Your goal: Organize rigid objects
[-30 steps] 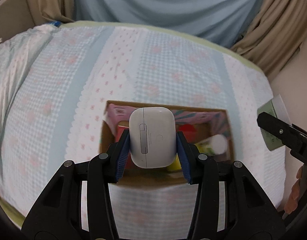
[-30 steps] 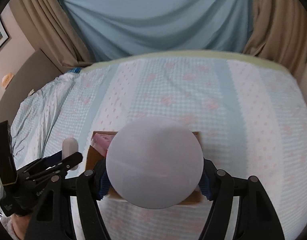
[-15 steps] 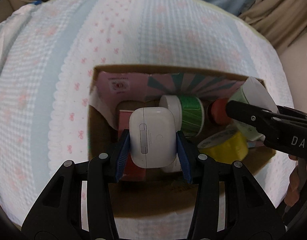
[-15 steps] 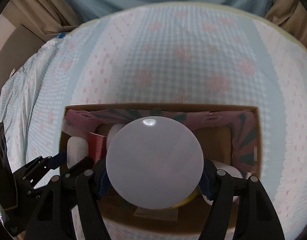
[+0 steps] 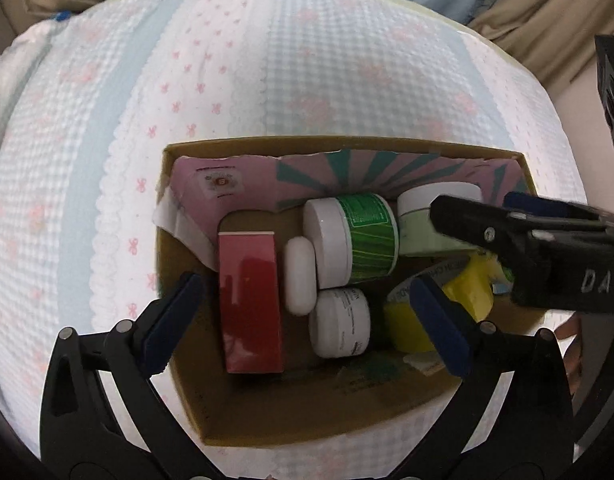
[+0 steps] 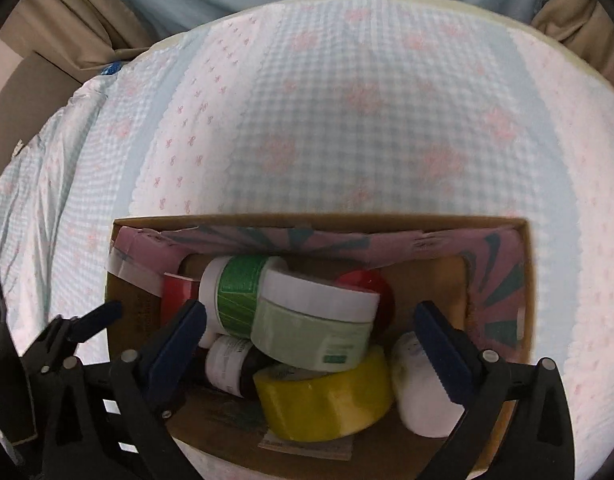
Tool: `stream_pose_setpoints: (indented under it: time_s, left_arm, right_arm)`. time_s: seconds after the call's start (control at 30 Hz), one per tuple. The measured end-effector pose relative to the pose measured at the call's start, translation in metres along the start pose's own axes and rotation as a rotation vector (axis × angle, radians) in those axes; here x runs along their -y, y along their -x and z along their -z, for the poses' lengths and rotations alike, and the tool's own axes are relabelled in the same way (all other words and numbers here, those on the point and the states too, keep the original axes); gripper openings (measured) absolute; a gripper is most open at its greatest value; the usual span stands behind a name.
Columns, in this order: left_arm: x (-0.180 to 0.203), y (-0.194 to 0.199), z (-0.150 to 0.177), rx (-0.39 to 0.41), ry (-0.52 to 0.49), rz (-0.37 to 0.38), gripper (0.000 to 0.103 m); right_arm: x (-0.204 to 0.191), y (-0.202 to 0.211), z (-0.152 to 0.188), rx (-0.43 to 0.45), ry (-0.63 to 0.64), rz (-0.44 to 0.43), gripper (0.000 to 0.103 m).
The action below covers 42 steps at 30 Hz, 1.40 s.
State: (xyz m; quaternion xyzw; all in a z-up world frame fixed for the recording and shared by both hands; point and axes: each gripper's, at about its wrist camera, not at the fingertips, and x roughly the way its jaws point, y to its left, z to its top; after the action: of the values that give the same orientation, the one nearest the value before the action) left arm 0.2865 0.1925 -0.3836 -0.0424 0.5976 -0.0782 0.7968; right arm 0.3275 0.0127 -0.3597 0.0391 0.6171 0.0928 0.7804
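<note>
Both of my loads have left me since a second ago: my left gripper [image 5: 307, 320] no longer clamps the white earbud case [image 5: 300, 276], and my right gripper [image 6: 311, 348] has let go of the pale green jar [image 6: 313, 326]. Each gripper now stands wide and empty over the cardboard box [image 5: 307, 412] on the bed [image 5: 227, 80]. The earbud case lies just ahead of my left gripper, wedged between the red box [image 5: 251, 300] to its left and the green-labelled jar [image 5: 355, 236] to its right, with a small white jar [image 5: 341, 328] touching it from below. Between my right fingers the pale green jar sits tilted on top of the yellow tape roll [image 6: 327, 396] and leans against the green-labelled jar; a red lid [image 6: 363, 282] shows behind it and a white bottle [image 6: 421, 392] lies by my right finger. I judge this drop done, with withdrawal next. The risk is that perched jar: it rests on a curved roll, so a nudge from my finger on the way out could roll it onto its neighbours. My right gripper also crosses close in front of the left one, so lifting both together could knock them.
</note>
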Motion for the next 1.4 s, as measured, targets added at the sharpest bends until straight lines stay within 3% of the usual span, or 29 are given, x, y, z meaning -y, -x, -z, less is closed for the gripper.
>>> stream_pose_setpoints:
  time_s: [0.17, 0.5, 0.7, 0.87, 1.1, 1.27, 1.4]
  left_arm:
    - [-0.005, 0.021, 0.007, 0.028, 0.012, 0.0, 0.103]
    - [-0.002, 0.058, 0.019, 0.058, 0.03, -0.02, 0.103]
    - [0.019, 0.115, 0.017, 0.124, 0.038, -0.06, 0.103]
    - [0.052, 0.204, 0.013, 0.248, 0.068, -0.083, 0.103]
    - [0.114, 0.322, 0.022, 0.455, 0.032, -0.101, 0.103]
    - [0.15, 0.374, 0.045, 0.584, 0.001, -0.113, 0.103]
    - [0.174, 0.397, 0.067, 0.638, -0.027, -0.12, 0.103]
  right_arm:
    - [0.003, 0.022, 0.008, 0.04, -0.017, 0.046, 0.103]
    - [0.016, 0.058, 0.029, 0.087, -0.072, 0.023, 0.103]
    - [0.02, 0.113, 0.037, 0.134, -0.047, 0.024, 0.103]
    - [0.025, 0.199, 0.048, 0.234, 0.001, 0.043, 0.103]
    - [0.043, 0.336, 0.082, 0.414, 0.012, 0.082, 0.103]
    - [0.052, 0.394, 0.113, 0.538, 0.008, 0.1, 0.103]
    - [0.055, 0.417, 0.139, 0.618, 0.021, 0.132, 0.103]
